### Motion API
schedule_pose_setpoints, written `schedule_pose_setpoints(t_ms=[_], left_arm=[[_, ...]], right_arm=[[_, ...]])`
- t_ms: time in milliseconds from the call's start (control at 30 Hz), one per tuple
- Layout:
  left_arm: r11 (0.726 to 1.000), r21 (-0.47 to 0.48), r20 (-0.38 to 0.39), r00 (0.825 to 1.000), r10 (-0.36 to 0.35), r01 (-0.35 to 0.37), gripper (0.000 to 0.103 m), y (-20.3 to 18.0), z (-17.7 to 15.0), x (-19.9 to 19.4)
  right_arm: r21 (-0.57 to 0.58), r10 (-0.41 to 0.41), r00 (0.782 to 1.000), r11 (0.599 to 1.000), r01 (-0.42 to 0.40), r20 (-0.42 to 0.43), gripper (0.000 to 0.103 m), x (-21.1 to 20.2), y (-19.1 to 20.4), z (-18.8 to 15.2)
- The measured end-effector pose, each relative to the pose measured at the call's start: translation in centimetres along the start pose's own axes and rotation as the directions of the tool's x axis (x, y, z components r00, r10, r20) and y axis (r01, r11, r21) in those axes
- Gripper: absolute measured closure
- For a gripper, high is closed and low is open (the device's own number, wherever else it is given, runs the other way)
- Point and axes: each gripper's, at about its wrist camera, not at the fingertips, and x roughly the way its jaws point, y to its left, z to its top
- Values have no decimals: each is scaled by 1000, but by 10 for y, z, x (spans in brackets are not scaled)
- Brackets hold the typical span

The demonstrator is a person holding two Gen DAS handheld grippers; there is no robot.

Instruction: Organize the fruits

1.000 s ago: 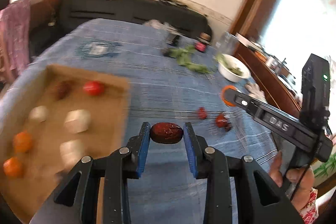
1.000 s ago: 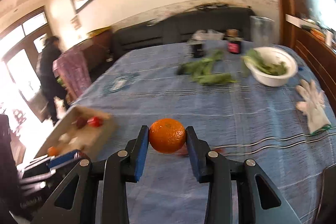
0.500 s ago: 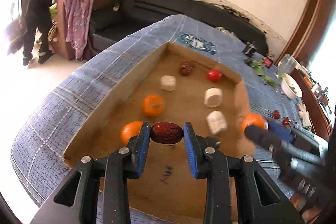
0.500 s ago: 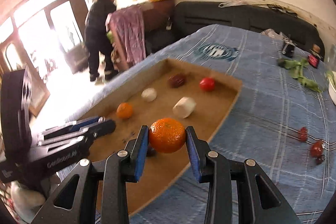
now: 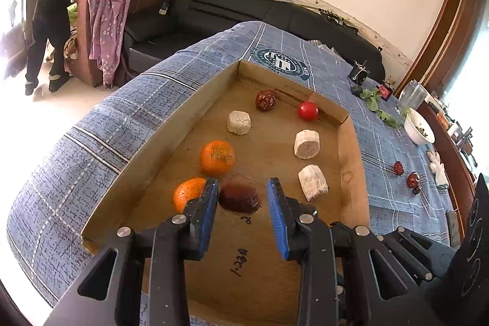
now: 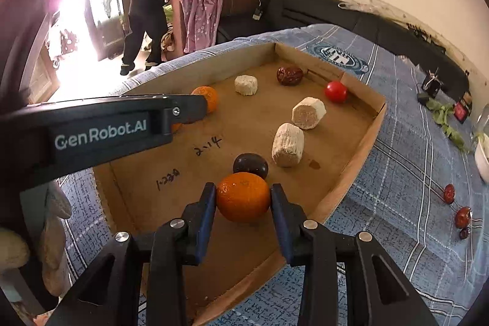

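Observation:
A shallow cardboard box [image 5: 348, 148] [image 6: 351, 170] lies on the blue checked tablecloth. My left gripper [image 5: 243, 196] is open over it; a dark red date [image 5: 238, 197] lies blurred on the box floor between the fingers, also in the right wrist view [image 6: 250, 164]. My right gripper [image 6: 243, 197] is shut on an orange [image 6: 243, 196] just above the box floor. In the box lie two oranges [image 5: 217, 158] [image 5: 188, 193], three pale cylinder pieces [image 5: 306, 144], another date [image 5: 266, 100] and a red tomato [image 5: 307, 111].
Several small red fruits [image 6: 449, 193] [image 5: 412, 179] lie on the cloth right of the box. A white bowl [image 5: 418, 130] with greens, loose leaves [image 5: 373, 103] and jars stand at the far end. A black sofa and a person are beyond the table.
My left gripper has opened and the date has dropped onto the box floor. My right gripper has moved lower into the box with the orange.

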Motion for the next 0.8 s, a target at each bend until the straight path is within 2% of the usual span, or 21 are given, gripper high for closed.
schedule_pose_setpoints(t_ms=[33, 100, 233, 300, 400, 533, 567, 633, 800], left_arm=[[1000, -5, 2, 1000, -5, 5, 69, 1, 0, -2], [1000, -20, 13, 1000, -13, 13, 65, 2, 0, -8], [1000, -25, 46, 999, -7, 8, 56, 0, 1, -25], [1000, -18, 70, 997, 18, -17, 52, -4, 2, -34], [995, 13, 131, 987, 97, -99, 36, -16, 1, -51], [977, 44, 230, 954, 193, -208, 11, -36, 0, -74], [971, 55, 255, 944, 210, -231, 10, -43, -1, -79], [968, 74, 273, 938, 212, -240, 10, -50, -1, -86], [967, 109, 260, 945, 196, -231, 10, -65, -4, -89]], right_arm=[[0, 3, 1000, 1000, -3, 6, 62, -2, 1, 0], [1, 2, 1000, 1000, -2, 28, 52, -8, 1, 0], [18, -4, 996, 1000, 3, 93, 44, -29, 0, -3], [44, -29, 991, 999, 23, 128, 32, -40, -4, -6], [121, -48, 984, 992, 27, 174, 28, -58, -16, -14], [241, -69, 976, 970, 18, 206, 26, -77, -37, -27], [261, -77, 975, 965, 20, 208, 25, -79, -42, -29], [297, -101, 973, 954, 36, 207, 24, -85, -51, -33], [376, -121, 972, 926, 36, 203, 21, -92, -71, -45]])
